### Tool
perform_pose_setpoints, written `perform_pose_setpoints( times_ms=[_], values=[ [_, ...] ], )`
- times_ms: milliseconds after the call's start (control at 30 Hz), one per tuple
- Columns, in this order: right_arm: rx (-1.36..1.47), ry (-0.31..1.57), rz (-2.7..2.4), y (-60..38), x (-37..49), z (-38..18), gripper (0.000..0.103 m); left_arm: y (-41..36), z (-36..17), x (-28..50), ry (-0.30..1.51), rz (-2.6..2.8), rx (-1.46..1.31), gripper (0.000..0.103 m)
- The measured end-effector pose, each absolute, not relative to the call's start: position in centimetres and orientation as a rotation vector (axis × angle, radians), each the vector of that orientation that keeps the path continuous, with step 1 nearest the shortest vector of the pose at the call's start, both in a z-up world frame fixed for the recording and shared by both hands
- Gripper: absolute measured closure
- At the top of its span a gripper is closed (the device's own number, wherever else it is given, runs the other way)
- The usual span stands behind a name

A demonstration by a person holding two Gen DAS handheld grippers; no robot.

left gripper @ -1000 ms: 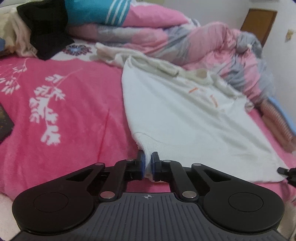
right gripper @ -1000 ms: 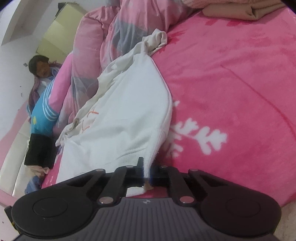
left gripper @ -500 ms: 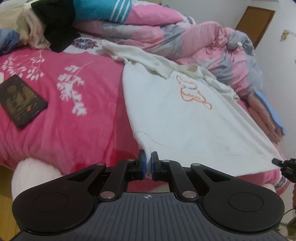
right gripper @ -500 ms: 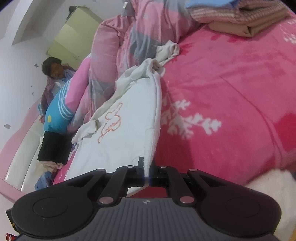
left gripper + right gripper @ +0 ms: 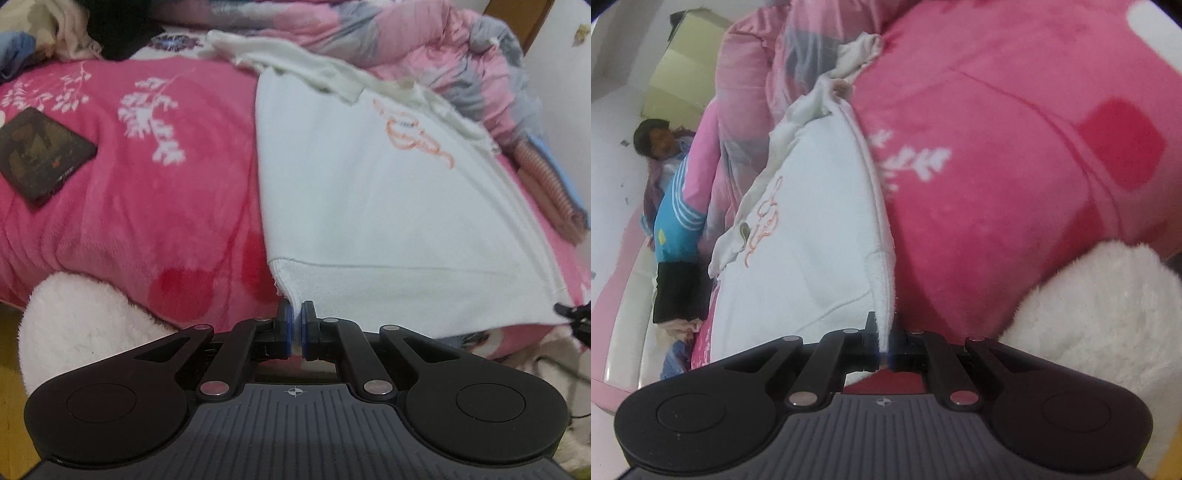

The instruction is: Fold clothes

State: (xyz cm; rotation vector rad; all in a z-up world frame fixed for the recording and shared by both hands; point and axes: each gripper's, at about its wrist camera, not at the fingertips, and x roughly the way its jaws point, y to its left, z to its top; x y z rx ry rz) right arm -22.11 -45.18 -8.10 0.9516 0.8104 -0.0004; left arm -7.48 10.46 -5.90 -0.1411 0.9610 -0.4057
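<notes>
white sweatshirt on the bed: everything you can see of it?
The white sweatshirt looks like soft fleecy knit, with an orange line drawing on the chest and a ribbed hem. It lies front up, spread flat on the pink blanket, its sleeves bunched at the far end. The left tool and right tool each pinch a hem corner.

The left hand-held gripper [image 5: 294,320] and the right hand-held gripper [image 5: 884,341] both angle downward, jaws clamped nearly together.
</notes>
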Motion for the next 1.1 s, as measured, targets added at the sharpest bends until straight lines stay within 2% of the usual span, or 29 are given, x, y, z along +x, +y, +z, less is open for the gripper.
perform_pose_setpoints(
  times_ms=[133, 200, 267, 433, 567, 700, 767, 933, 1100],
  values=[
    [0.947, 0.837, -0.001, -45.7, -22.2, -8.0, 0.098, 10.2, -7.2, -7.2, 0.990, -0.424, -0.077, 0.100],
    [0.940, 0.857, -0.015, -46.1, -22.5, -7.7, 0.086, 10.4, -7.5, -7.3, 1.003, -0.422, -0.045, 0.098],
    [0.911, 0.869, -0.068, -46.7, -23.3, -6.9, 0.079, 10.9, -7.7, -7.4, 1.033, -0.425, -0.016, 0.097],
    [0.781, 0.770, -0.188, -47.5, -26.0, -2.7, 0.079, 13.7, -6.0, -7.8, 1.028, -0.344, 0.027, 0.097],
    [0.699, 0.618, -0.145, -45.8, -26.3, 1.8, 0.079, 15.2, -2.8, -7.5, 0.909, -0.316, -0.005, 0.096],
    [0.667, 0.522, 0.040, -41.7, -22.7, 4.3, 0.079, 13.2, -0.7, -5.9, 0.799, -0.430, -0.061, 0.094],
    [0.650, 0.503, 0.157, -38.7, -19.8, 4.8, 0.079, 11.0, -0.5, -4.8, 0.762, -0.522, -0.089, 0.089],
    [0.541, 0.657, 0.358, -29.6, -11.0, 1.3, 0.079, 6.5, -1.8, -1.9, 0.738, -0.552, -0.070, 0.089],
    [0.410, 0.711, 0.473, -20.7, -2.2, -1.4, 0.079, 7.3, -3.3, 2.1, 0.745, -0.440, -0.148, 0.089]
  ],
)
